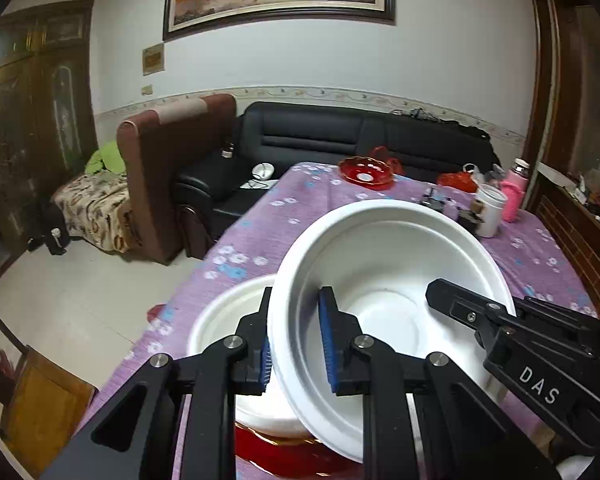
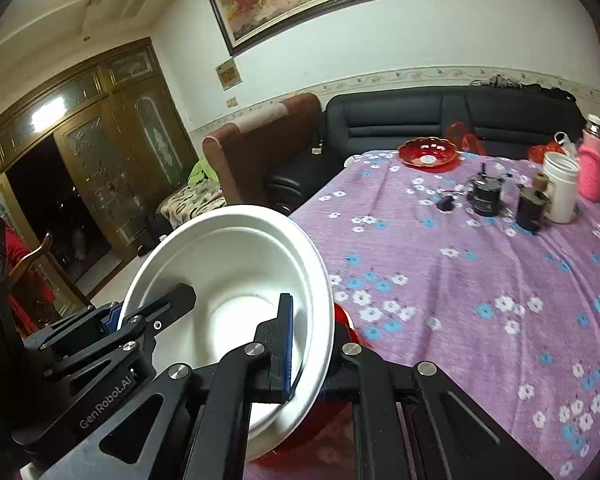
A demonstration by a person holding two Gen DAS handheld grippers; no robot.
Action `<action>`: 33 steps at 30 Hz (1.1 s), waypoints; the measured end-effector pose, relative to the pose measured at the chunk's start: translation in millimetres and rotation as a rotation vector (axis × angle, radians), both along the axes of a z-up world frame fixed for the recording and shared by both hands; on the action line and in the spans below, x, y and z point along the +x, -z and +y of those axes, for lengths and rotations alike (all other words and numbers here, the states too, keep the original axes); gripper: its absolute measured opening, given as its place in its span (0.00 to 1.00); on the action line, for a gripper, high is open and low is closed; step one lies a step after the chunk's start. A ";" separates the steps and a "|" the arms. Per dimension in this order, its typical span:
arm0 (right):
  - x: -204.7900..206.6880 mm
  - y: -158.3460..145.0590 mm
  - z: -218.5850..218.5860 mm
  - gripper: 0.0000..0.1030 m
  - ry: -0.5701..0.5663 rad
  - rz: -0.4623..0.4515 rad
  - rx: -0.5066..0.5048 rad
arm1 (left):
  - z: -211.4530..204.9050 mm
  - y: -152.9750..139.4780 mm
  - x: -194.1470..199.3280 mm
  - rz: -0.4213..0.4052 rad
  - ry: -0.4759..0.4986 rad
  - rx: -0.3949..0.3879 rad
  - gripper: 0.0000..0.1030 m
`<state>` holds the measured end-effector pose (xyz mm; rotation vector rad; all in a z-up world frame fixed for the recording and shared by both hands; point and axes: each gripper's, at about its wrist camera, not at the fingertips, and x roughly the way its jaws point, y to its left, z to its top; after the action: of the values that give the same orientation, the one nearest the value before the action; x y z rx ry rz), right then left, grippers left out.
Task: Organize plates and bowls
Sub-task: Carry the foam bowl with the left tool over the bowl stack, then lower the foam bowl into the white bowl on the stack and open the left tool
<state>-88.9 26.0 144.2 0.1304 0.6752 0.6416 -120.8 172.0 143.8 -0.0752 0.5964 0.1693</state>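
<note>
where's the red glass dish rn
The scalloped red glass dish sits at the far edge of the purple floral tablecloth, in front of the black sofa, left of the white cup.

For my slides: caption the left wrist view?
Two hand-held grippers grip a white bowl's rim.

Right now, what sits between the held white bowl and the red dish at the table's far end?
Only bare flowered tablecloth between the white bowl and red dish, seen in the right wrist view; the dark jars stand off to the right.

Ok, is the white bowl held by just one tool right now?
No, both tools grip the white bowl: the left tool clamps its near-left rim and the right tool pinches the opposite rim.
</note>
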 end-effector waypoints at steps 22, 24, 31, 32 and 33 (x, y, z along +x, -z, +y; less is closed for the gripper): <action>43.2 37.0 49.7 0.11 -0.010 0.114 -0.054 | 30.5 37.1 39.1 0.083 -0.054 0.050 0.23; 43.3 37.8 50.1 0.11 -0.010 0.110 -0.060 | 30.6 38.1 39.2 0.084 -0.057 0.051 0.24; 42.3 38.9 57.1 0.11 -0.010 0.088 -0.084 | 35.7 41.9 40.8 0.079 -0.083 0.049 0.24; 42.7 39.2 58.9 0.11 -0.010 0.083 -0.092 | 37.0 42.2 40.8 0.078 -0.087 0.048 0.24; 41.9 39.3 60.7 0.11 -0.010 0.078 -0.098 | 38.1 42.6 42.0 0.077 -0.092 0.045 0.24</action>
<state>-47.0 86.7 104.9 0.0612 0.7817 0.6144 -78.9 210.2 101.2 -0.0528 0.6661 0.2757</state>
